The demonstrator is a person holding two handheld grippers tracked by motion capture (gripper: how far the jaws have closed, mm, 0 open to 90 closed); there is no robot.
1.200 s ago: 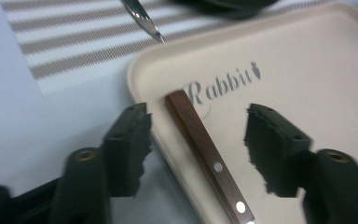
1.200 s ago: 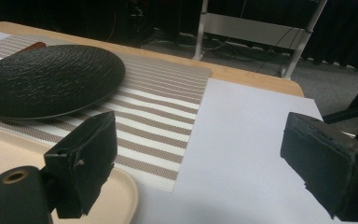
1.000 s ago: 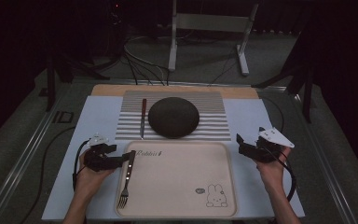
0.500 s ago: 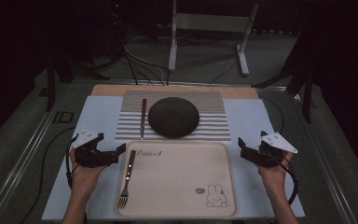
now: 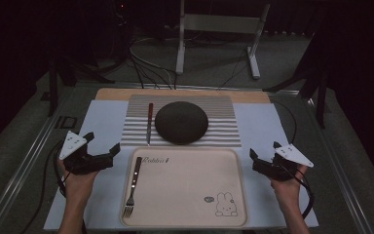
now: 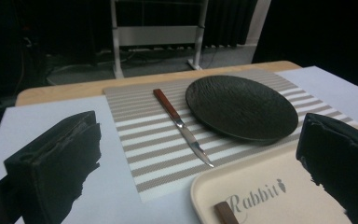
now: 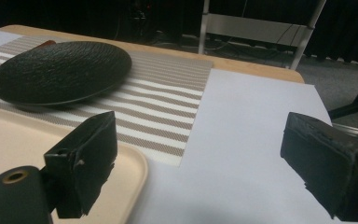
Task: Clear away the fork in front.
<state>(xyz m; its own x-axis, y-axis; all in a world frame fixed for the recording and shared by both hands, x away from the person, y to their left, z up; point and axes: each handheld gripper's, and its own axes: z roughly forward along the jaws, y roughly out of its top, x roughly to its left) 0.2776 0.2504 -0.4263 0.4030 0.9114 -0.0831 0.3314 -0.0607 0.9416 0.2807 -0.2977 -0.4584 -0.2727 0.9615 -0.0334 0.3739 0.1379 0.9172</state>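
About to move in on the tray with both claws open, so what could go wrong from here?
1. The fork lies flat along the tray's left edge, close to the raised rim; the left claw may struggle to get under it, or nudge the tray.
2. The knife lies close beside the black plate on the striped mat; reaching for either could bump the other.
3. The right claw trails a cable that could drag across the table.
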